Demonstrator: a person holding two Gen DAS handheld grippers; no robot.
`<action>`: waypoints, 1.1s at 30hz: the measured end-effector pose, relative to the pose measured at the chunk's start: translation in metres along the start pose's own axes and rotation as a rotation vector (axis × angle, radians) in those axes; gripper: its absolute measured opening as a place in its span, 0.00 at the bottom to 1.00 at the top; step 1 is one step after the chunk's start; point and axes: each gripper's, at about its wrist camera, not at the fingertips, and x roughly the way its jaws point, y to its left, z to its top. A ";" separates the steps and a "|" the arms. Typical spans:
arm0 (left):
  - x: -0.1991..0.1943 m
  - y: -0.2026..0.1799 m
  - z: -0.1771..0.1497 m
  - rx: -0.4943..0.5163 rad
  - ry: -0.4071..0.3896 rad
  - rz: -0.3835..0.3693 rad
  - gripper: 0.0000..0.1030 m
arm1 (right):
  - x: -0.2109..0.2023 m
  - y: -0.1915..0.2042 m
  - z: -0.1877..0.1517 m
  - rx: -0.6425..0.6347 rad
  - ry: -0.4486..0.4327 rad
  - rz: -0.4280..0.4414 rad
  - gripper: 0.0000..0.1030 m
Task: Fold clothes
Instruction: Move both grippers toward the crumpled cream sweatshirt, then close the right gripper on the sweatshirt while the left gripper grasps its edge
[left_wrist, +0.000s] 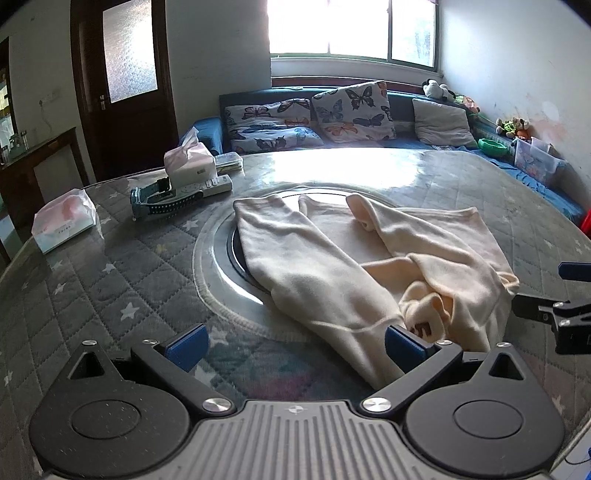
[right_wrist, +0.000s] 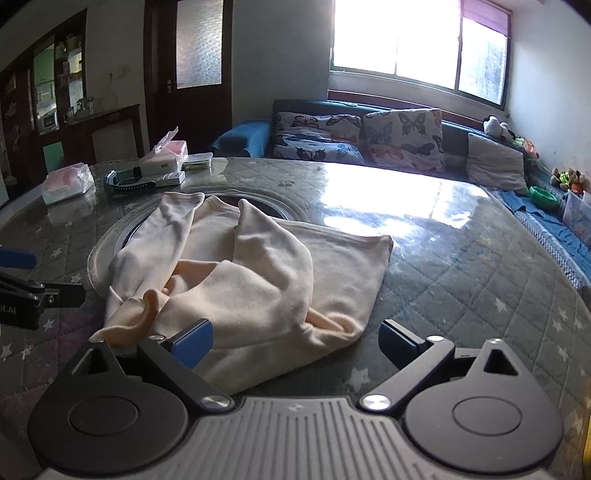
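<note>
Left wrist view is showing the cream, soft knit long-sleeved garment (left_wrist: 373, 266) lying rumpled on the quilted table, running away ahead-right of the spread, empty left gripper (left_wrist: 295, 341), nearer the equally spread right gripper (right_wrist: 295, 343).

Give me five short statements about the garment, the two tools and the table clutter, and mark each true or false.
1. The cream garment lies crumpled on the table. True.
2. The left tool is shut on a sleeve. False: it is open, holding nothing.
3. The right tool is open. True.
4. The garment is neatly folded. False: the sleeves cross loosely.
5. Tissue packs sit left of the garment. True.
</note>
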 end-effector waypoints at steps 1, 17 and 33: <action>0.002 0.000 0.003 -0.002 0.000 0.001 1.00 | 0.003 0.000 0.003 -0.005 0.002 0.003 0.94; 0.063 -0.002 0.052 0.019 0.022 -0.006 0.87 | 0.091 -0.002 0.071 -0.041 0.047 0.129 0.73; 0.137 -0.004 0.090 0.018 0.068 -0.035 0.84 | 0.187 -0.002 0.102 -0.082 0.135 0.224 0.56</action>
